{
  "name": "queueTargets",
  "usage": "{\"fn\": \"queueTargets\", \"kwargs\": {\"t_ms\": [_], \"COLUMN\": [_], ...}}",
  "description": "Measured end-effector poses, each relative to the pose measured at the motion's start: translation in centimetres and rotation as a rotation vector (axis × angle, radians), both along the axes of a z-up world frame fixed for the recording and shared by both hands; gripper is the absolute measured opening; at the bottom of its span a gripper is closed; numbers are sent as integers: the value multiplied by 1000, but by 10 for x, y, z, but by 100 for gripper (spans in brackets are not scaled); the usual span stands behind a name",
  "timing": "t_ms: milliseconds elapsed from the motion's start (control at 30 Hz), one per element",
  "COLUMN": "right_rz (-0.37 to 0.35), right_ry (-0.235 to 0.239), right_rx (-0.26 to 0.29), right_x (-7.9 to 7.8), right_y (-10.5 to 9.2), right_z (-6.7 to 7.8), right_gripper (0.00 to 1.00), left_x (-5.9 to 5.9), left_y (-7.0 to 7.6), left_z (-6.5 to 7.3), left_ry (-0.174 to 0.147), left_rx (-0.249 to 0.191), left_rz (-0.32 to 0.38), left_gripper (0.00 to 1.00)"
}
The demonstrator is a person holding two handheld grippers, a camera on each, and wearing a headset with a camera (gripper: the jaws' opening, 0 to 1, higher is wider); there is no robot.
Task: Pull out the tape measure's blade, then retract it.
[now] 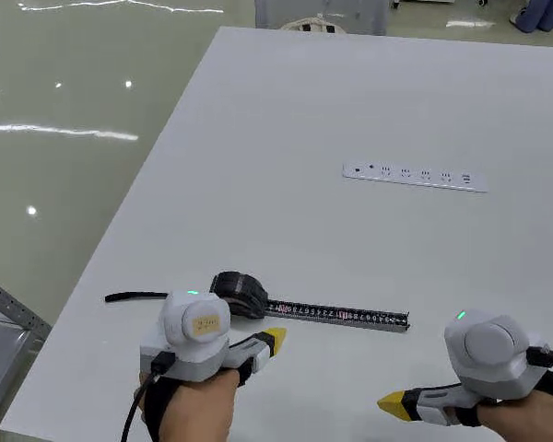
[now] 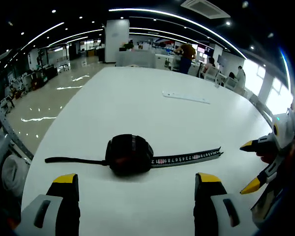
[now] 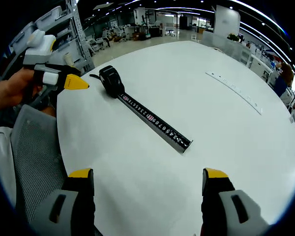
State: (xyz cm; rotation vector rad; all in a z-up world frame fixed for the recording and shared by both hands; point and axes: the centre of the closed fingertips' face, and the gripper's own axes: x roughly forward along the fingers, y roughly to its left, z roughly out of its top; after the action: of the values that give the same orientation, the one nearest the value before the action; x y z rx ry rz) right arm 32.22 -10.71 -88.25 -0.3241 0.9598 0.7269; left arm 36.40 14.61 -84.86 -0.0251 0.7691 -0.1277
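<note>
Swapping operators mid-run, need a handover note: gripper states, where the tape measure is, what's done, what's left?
Left gripper: open, holding nothing, jaws facing the tape measure case from just short of it.
Right gripper: open, holding nothing, near the front edge of the table, short of the blade's free end.
Tape measure: the case lies on the table, with the blade out and flat on the surface. The strap trails off the other side. The power strip lies farther back, apart.
Done: blade pulled out.
Left: retract it, probably steadying the case with the left gripper first.

White table (image 1: 369,101) over glossy floor (image 1: 74,101) reflecting ceiling lights.
</note>
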Motion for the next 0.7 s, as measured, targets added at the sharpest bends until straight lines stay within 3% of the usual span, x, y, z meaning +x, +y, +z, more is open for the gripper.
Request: {"fn": "queueTargets", "kwargs": {"t_ms": [133, 500, 700], "right_rz": [68, 69, 104], "right_ry": [-1, 17, 16], "right_rx": [-38, -47, -65], "right_x": [-1, 9, 14], "right_y": [-2, -5, -4], "right_z": [-6, -17, -21], "right_gripper": [91, 91, 91], "left_x": [3, 12, 18], "left_y": [-1, -2, -3], "left_z": [-4, -15, -19], "left_ry": [1, 8, 8], "left_rx": [0, -1, -9], "left_rz": [-5, -7, -5], "left_gripper": [94, 93, 92]}}
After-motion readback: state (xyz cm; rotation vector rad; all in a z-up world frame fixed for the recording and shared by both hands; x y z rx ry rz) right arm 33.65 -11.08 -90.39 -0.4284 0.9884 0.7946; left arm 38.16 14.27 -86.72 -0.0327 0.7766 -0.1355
